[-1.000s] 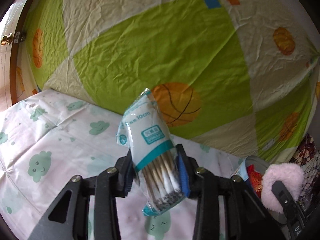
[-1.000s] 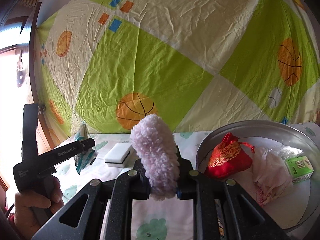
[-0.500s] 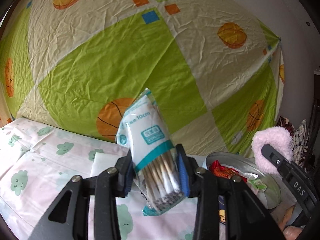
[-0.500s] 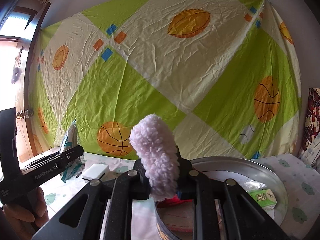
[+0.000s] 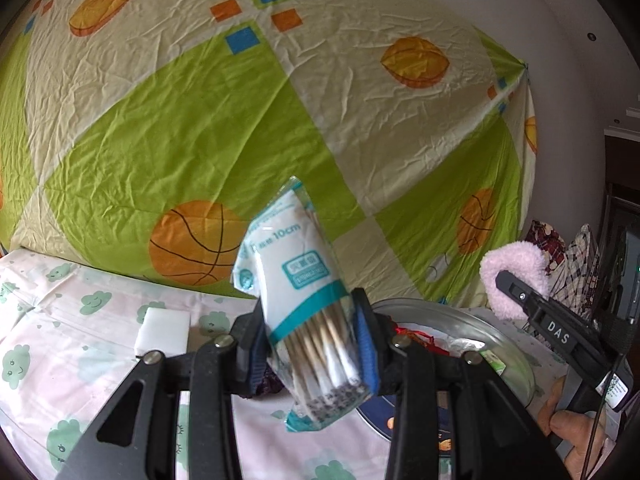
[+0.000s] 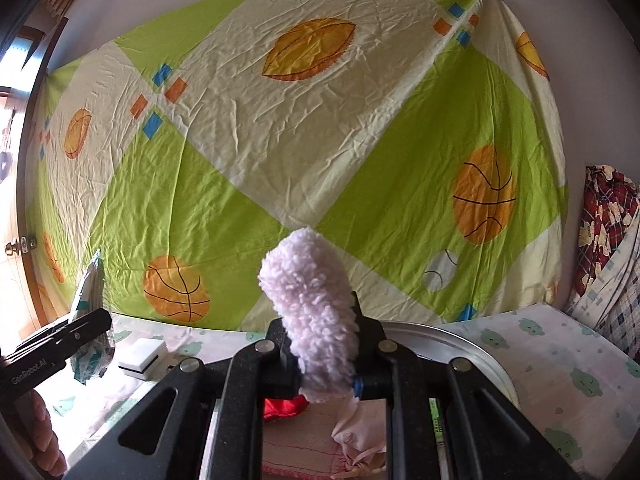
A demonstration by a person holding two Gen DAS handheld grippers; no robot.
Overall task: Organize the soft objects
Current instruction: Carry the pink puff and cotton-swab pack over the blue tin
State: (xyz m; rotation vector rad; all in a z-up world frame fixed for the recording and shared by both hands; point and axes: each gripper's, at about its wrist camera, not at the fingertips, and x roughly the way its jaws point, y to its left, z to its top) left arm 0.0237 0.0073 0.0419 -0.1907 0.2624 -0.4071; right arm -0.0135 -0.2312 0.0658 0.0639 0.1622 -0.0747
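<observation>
My left gripper [image 5: 314, 344] is shut on a white and teal packet of cotton swabs [image 5: 296, 280], which tilts up and to the left between the blue pads. It hangs just left of the round metal tray [image 5: 496, 336]. My right gripper [image 6: 320, 354] is shut on a fluffy pink pad [image 6: 312, 304] and hangs over the near part of the tray [image 6: 472, 356]. In the tray lie a red pouch [image 6: 284, 406] and a pale pink cloth bundle [image 6: 356, 432]. Each view shows the other gripper: the pink pad [image 5: 514, 276] at right, the swab packet [image 6: 90, 308] at left.
A white sponge block [image 5: 162, 330] lies on the pink cloud-print sheet [image 5: 60, 352] left of the tray. A green and cream ball-print cloth [image 6: 320, 140] hangs behind. Checked fabric [image 6: 608, 248] is piled at far right. A hand [image 5: 576, 436] grips the right tool.
Both grippers have swung to the right and risen a little toward the tray, with their loads still held. The tray now lies under the right gripper and the red pouch is mostly hidden.
</observation>
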